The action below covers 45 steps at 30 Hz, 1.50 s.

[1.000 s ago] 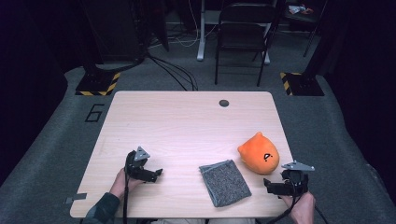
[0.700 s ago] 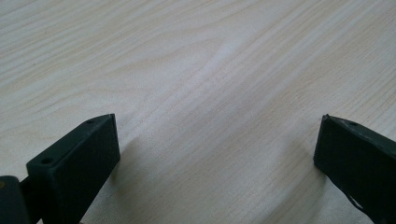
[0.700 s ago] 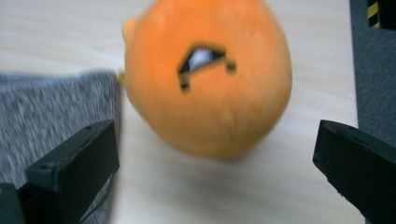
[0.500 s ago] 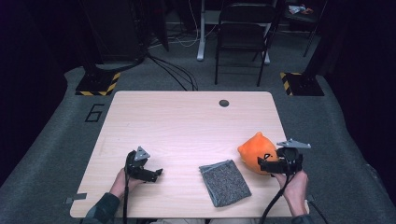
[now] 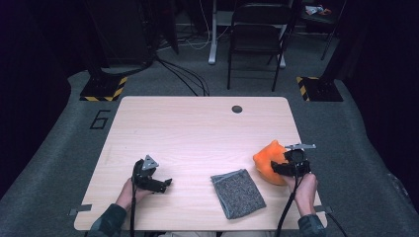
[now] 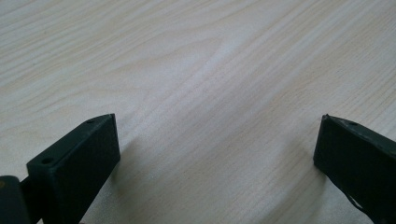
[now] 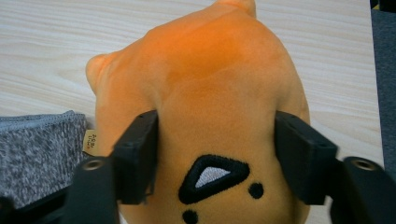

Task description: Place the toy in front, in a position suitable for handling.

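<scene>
An orange plush toy (image 5: 266, 159) with a black embroidered face (image 7: 219, 84) lies near the right edge of the wooden table (image 5: 197, 133). My right gripper (image 5: 277, 168) (image 7: 217, 123) has just been closing, and its pads now press into the toy's two sides. To the left of the toy lies a grey knitted pouch (image 5: 238, 193) (image 7: 32, 149), flat near the front edge. My left gripper (image 5: 164, 184) (image 6: 219, 140) rests low over bare wood at the front left, its jaws wide apart with nothing between them.
A dark round grommet (image 5: 237, 109) sits near the table's far edge. Behind the table stands a black folding chair (image 5: 257, 34), with cables on the grey floor. The table's right edge runs close beside the toy.
My right gripper moved forward and left from the table's front right corner onto the orange toy, and its jaws closed on it. The left gripper stayed where it was.
</scene>
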{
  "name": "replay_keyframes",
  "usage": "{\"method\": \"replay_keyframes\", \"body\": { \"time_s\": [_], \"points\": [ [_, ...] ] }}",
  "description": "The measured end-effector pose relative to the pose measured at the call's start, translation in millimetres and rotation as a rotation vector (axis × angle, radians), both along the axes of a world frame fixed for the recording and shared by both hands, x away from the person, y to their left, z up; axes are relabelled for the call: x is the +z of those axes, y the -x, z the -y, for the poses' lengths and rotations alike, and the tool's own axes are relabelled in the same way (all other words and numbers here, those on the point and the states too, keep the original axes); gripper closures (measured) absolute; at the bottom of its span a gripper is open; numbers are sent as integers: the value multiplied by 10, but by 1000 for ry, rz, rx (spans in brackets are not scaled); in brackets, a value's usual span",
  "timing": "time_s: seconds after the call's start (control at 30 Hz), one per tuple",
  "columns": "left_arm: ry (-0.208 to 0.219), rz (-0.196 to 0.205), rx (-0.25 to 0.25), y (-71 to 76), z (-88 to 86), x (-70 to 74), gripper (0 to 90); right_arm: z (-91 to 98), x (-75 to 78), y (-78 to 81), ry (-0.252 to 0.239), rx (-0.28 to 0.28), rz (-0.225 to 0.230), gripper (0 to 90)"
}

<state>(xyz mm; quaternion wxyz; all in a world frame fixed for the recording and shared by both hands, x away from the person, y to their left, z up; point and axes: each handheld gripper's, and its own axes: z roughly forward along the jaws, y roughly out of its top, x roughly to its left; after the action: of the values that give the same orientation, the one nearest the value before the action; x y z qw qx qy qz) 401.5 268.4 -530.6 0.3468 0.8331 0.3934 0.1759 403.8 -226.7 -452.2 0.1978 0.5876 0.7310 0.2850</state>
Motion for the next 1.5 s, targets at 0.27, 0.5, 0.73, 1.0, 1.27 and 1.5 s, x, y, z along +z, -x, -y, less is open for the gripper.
{"method": "replay_keyframes", "body": {
  "time_s": [0.27, 0.5, 0.73, 1.0, 1.27, 1.5],
  "points": [
    [2, -5, -4, -2, -1, 2, 0, 35, 36, 35, -18, 12, 48, 611],
    [-3, -4, -3, 8, -5, 4, 1, 17, 108, 44, -11, 72, 95, 632],
    [-4, -7, -5, 18, -11, 4, 0, -28, 246, 67, 6, 130, 146, 631],
    [-3, -7, -3, 19, -11, 4, 0, -123, 337, -4, 14, 206, 178, 630],
    [1, -4, -6, 12, -9, 1, 0, -206, 347, -131, 20, 253, 185, 629],
    [0, -3, -6, 12, -10, 1, 0, -319, 362, -240, 19, 293, 191, 628]
  ]
}}
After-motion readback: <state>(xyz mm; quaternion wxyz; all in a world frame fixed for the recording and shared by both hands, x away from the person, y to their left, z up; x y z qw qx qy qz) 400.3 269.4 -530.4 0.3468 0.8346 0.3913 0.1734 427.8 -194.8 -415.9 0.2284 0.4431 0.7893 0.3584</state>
